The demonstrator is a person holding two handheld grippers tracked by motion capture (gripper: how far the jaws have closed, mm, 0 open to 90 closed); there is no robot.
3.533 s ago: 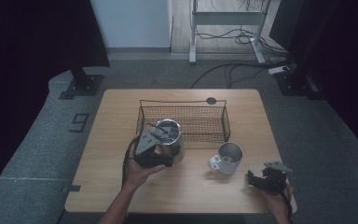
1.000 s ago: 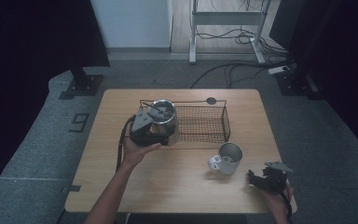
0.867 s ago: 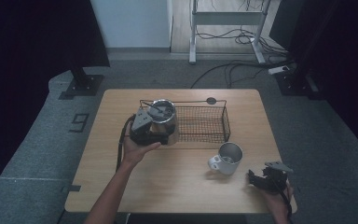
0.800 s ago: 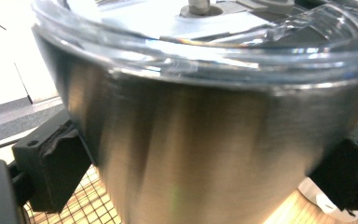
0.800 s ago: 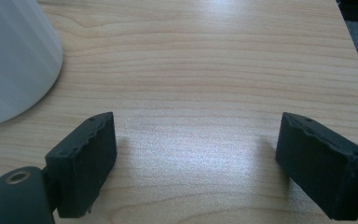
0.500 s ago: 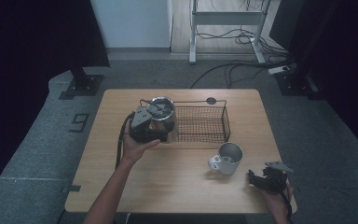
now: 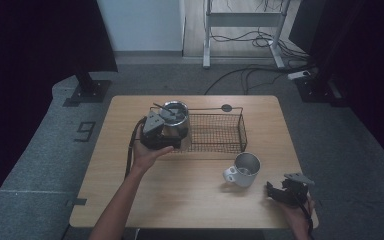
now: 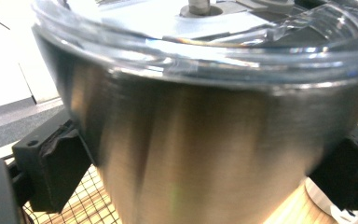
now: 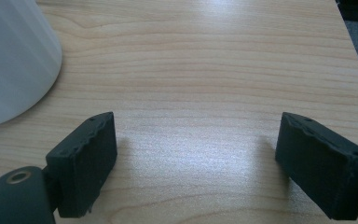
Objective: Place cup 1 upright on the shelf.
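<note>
A steel cup (image 7: 176, 119) with a clear lid is held at the left end of the wire basket (image 7: 241, 129), and my left gripper (image 7: 171, 132) is shut on it. In the left gripper view the cup (image 8: 191, 130) sits close up between the two black pads of the left gripper (image 8: 200, 172), with basket mesh (image 8: 86, 207) below. I cannot tell whether the cup rests on the mesh. My right gripper (image 7: 279, 193) lies open on the table at the front right. Nothing is between the pads of the right gripper (image 9: 196, 158), and a white mug (image 9: 9, 60) stands to its left.
The white mug (image 7: 242, 169) stands in front of the basket's right end. A small dark disc (image 7: 226, 107) lies behind the basket. The wooden table (image 7: 180, 200) has bare room at the front left. The table's right edge is close to the right gripper.
My left gripper has carried the steel cup from the table in front of the basket back to the basket's left end. The right gripper and the mug have stayed put.
</note>
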